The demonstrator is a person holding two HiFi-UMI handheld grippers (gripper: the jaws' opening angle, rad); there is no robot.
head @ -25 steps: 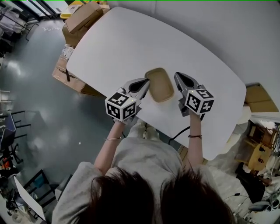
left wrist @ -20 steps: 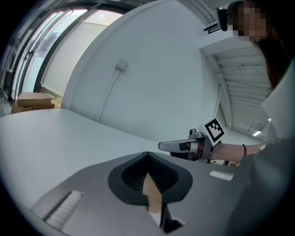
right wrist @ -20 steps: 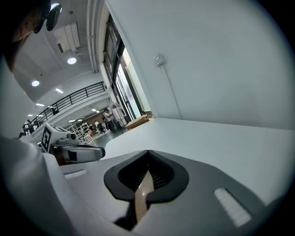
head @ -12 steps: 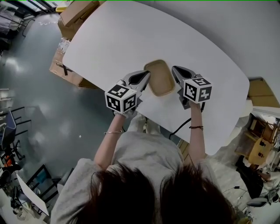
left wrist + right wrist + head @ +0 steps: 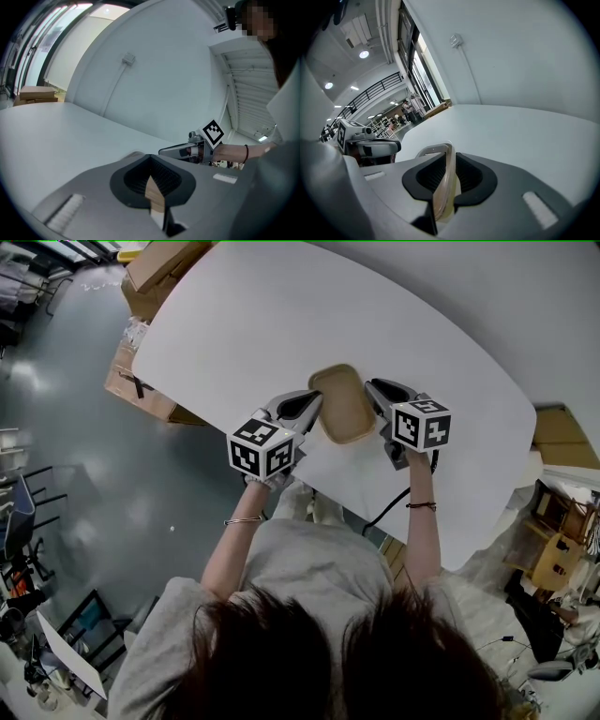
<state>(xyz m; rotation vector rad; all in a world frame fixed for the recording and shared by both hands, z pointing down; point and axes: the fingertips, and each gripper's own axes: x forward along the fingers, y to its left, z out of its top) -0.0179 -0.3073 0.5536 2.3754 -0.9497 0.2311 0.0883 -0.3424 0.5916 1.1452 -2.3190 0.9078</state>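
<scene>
**A:** Tray question first: where is the tan shallow oblong tray [image 5: 343, 407] with rounded corners?

**B:** Right between the two tools. The left hand-held gripper [image 5: 315, 401] has it by the long rim on its own side. The right hand-held gripper [image 5: 372, 388] has the opposite long rim, so the tray spans the gap between the two tips.

**A:** Are the jaws really on it, or only near?

**B:** On it. In the left gripper view the jaws are drawn narrow, pinching a thin tan edge between the ribbed pads. In the right gripper view the jaws clamp the tray's curled rim [image 5: 443, 187], which stands up out of the grip and bends away ahead of it.

**A:** Does the tray rest on something?

**B:** It is over the white oval worktop [image 5: 281, 324], close to the edge nearest the person. Whether it touches the surface or hangs just above it, I cannot tell.

**A:** How do the two tools stand to each other?

**B:** They face inward, tips towards one another, with the marker cubes at the rear, close to the person's hands. Each shows in the other's view, off to the side.

**A:** Anything else about?

**B:** Brown cardboard boxes [image 5: 173, 268] lie well beyond the left hand-held gripper, on the grey floor [image 5: 66, 427] past the worktop's far end. A black cable [image 5: 384, 512] runs behind the right hand-held gripper, beside the forearm.
</scene>
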